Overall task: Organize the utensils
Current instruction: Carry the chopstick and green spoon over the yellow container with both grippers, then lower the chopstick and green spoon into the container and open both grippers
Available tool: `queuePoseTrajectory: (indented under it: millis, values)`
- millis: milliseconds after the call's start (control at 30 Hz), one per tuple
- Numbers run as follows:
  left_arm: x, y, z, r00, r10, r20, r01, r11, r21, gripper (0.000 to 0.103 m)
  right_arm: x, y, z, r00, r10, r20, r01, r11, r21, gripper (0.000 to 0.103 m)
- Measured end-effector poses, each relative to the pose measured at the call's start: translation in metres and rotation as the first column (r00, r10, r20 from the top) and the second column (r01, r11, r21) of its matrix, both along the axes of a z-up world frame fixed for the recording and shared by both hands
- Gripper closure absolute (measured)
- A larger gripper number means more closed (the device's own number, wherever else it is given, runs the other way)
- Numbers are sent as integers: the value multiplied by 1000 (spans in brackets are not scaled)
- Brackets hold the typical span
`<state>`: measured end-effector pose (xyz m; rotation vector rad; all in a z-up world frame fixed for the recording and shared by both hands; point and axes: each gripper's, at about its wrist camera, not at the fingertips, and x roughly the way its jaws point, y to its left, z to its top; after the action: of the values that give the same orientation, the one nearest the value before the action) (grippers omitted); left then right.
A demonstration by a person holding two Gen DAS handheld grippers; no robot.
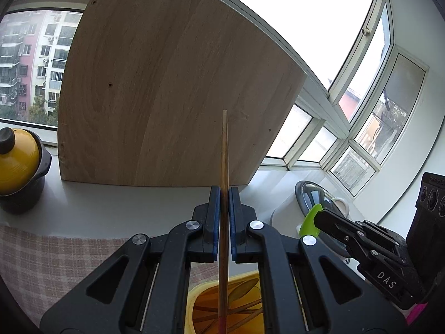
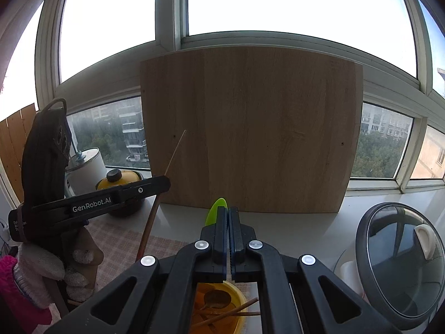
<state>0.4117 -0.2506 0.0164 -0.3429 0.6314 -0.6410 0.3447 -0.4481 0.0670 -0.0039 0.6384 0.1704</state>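
My left gripper [image 1: 225, 192] is shut on a wooden chopstick [image 1: 224, 150] that stands upright between its blue pads, its lower end over a yellow container [image 1: 194, 306]. Seen from the right wrist, the same gripper [image 2: 164, 181] holds the chopstick [image 2: 175, 150] tilted. My right gripper [image 2: 228, 211] is shut on a lime-green plastic utensil [image 2: 215, 210] whose tip sticks up past the left pad. From the left wrist that right gripper [image 1: 319, 215] shows at the right with the green utensil [image 1: 313, 220]. The yellow container [image 2: 236, 289] below holds a spoon and several chopsticks.
A wooden board [image 1: 172, 89] leans against the window on the white sill. A yellow-lidded pot [image 1: 16, 164] sits at the left, a glass-lidded cooker [image 2: 403, 264] at the right. A checked cloth [image 1: 55, 261] covers the counter. A gloved hand [image 2: 41, 267] holds the left gripper.
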Motion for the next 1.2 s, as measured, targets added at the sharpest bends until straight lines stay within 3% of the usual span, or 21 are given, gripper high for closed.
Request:
queuePoseTrajectory:
  millis: [233, 700, 833, 933, 1000, 1067, 1200]
  values:
    - [-7, 18, -13, 1000, 16, -26, -17, 1000, -13, 100, -3, -2, -16, 999, 23, -44, -22, 1000, 21, 103]
    - [-52, 39, 5, 1000, 4, -11, -4, 999, 47, 100, -25, -16, -29, 992, 21, -127, -7, 994, 112, 103]
    - [-57, 40, 1, 998, 10, -56, -8, 999, 46, 100, -31, -15, -33, 987, 29, -156, -4, 988, 157, 103]
    - [-58, 39, 2, 995, -16, -97, 20, 999, 37, 99, -38, -11, -28, 989, 38, -142, -18, 991, 134, 103]
    - [-62, 40, 5, 996, 4, -88, 3, 997, 75, 91, -42, -9, -26, 990, 44, -137, -26, 992, 124, 101]
    - [-69, 47, 9, 996, 25, -89, -20, 998, 61, 76, -47, -8, -25, 988, 49, -147, -28, 990, 141, 74]
    - [-87, 63, 21, 996, 54, -77, -50, 998, 49, 73, -60, -2, -21, 990, 53, -133, -36, 991, 132, 55]
